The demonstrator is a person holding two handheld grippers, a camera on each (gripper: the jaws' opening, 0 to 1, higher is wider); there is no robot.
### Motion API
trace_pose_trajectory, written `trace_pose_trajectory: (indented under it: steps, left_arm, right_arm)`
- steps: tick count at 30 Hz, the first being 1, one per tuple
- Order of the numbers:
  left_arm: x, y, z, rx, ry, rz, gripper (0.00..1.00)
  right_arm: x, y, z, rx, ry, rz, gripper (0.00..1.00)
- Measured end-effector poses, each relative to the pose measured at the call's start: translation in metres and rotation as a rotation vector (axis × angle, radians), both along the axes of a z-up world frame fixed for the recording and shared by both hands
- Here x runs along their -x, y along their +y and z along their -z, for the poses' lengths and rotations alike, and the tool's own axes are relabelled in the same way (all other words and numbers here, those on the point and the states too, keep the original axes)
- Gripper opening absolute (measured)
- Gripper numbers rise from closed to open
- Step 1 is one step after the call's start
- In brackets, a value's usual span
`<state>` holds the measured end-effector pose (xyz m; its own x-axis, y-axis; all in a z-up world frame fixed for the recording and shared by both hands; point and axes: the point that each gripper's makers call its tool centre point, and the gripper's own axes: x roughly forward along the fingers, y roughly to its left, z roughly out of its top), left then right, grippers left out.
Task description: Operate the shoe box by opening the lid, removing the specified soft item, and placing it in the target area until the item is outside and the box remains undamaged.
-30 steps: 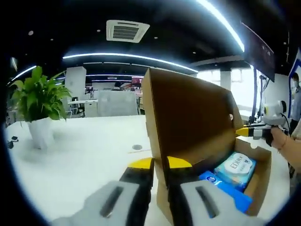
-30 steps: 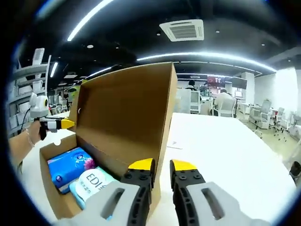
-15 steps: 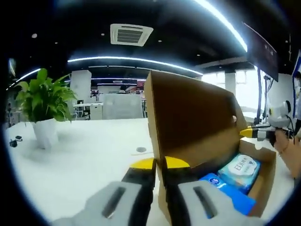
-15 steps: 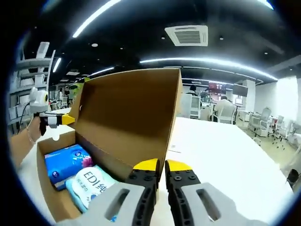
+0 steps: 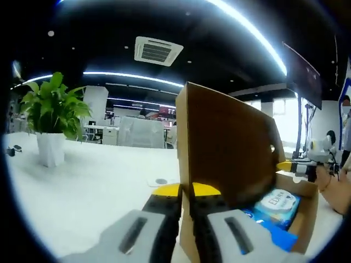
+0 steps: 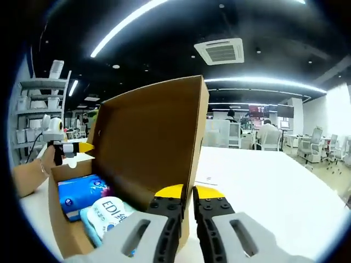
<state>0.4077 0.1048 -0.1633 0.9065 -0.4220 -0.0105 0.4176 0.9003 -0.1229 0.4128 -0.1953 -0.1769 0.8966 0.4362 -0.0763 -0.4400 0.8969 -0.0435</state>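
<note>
The brown cardboard shoe box stands with its lid (image 5: 230,142) raised nearly upright. My left gripper (image 5: 183,190) is shut on the lid's near side edge, which runs down between its yellow tips. At the lid's opposite end, my right gripper (image 6: 190,192) is shut on the lid (image 6: 148,142) the same way. Each gripper appears in the other's view at the far end of the box: right gripper (image 5: 285,164), left gripper (image 6: 82,147). Inside lie a pale blue "EDI" wipes pack (image 5: 277,201) (image 6: 109,211) and a darker blue soft pack (image 5: 274,235) (image 6: 79,193).
The box sits on a wide white table (image 5: 98,186) (image 6: 263,186). A potted green plant (image 5: 52,118) stands far left on it. A person's hand (image 6: 33,175) holds the left gripper. Shelving (image 6: 49,109) and office desks with seated people (image 6: 269,134) lie beyond.
My right gripper's jaws, apart a second ago, have closed onto the lid edge. The lid now stands a little more upright, and both views have tilted upward slightly.
</note>
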Motion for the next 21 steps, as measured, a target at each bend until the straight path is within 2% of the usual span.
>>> trace_pose_trajectory:
  steps: [2, 5, 7, 10, 16, 21]
  left_arm:
    - [-0.002, 0.001, 0.000, 0.015, 0.002, -0.001, 0.05]
    - [-0.004, 0.002, 0.000, 0.069, 0.012, 0.011, 0.06]
    - [-0.002, 0.000, 0.000, 0.071, 0.003, 0.015, 0.06]
    - [0.001, -0.003, -0.001, 0.039, -0.029, 0.015, 0.07]
    - [0.005, 0.002, -0.001, 0.029, -0.039, 0.024, 0.11]
    - [0.006, 0.006, -0.008, 0.007, -0.069, 0.007, 0.13]
  right_arm:
    - [0.001, 0.001, 0.003, 0.003, -0.007, -0.012, 0.06]
    - [0.001, 0.002, 0.010, 0.077, -0.008, -0.027, 0.07]
    - [0.002, 0.002, 0.006, 0.080, -0.023, -0.030, 0.07]
    - [0.003, 0.001, 0.004, 0.126, -0.040, -0.032, 0.07]
    - [0.001, -0.006, 0.000, 0.106, -0.046, -0.029, 0.11]
    - [0.002, -0.009, -0.009, 0.087, -0.061, -0.024, 0.11]
